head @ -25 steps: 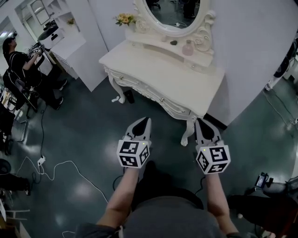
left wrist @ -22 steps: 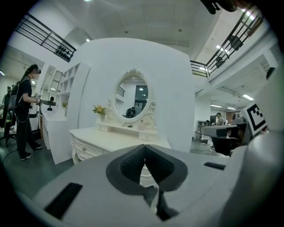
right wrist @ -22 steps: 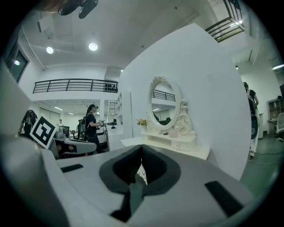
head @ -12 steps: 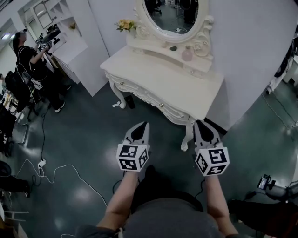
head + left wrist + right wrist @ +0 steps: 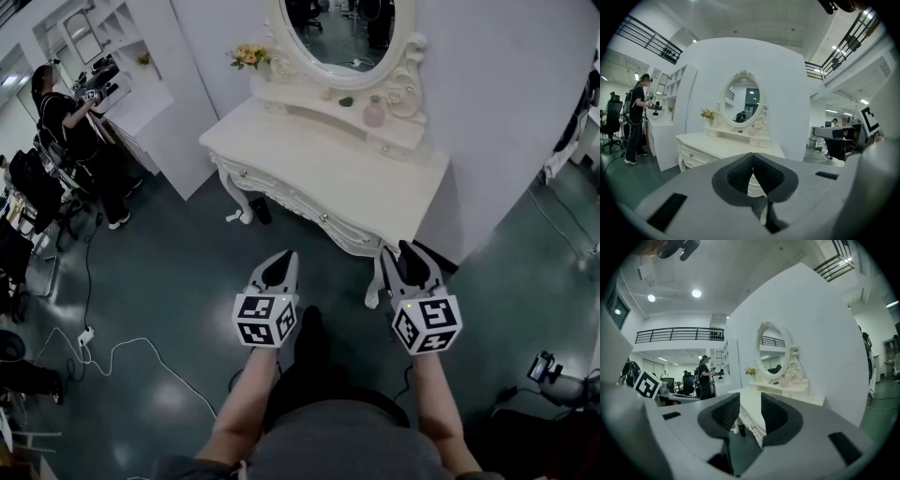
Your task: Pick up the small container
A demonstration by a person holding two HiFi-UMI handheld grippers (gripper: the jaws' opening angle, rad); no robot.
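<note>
Right hand-held gripper (image 5: 410, 258) opening, empty — left hand-held gripper (image 5: 280, 265) clenched — pink container (image 5: 374, 112) on dresser (image 5: 319, 169).

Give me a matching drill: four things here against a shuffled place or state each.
1 left gripper
2 right gripper
3 pink container
4 yellow flowers

a on the shelf, below the mirror's right side
b jaws shut, empty
c shelf's left end
d jaws opening, nothing between them

Pairs: 1-b, 2-d, 3-a, 4-c
</note>
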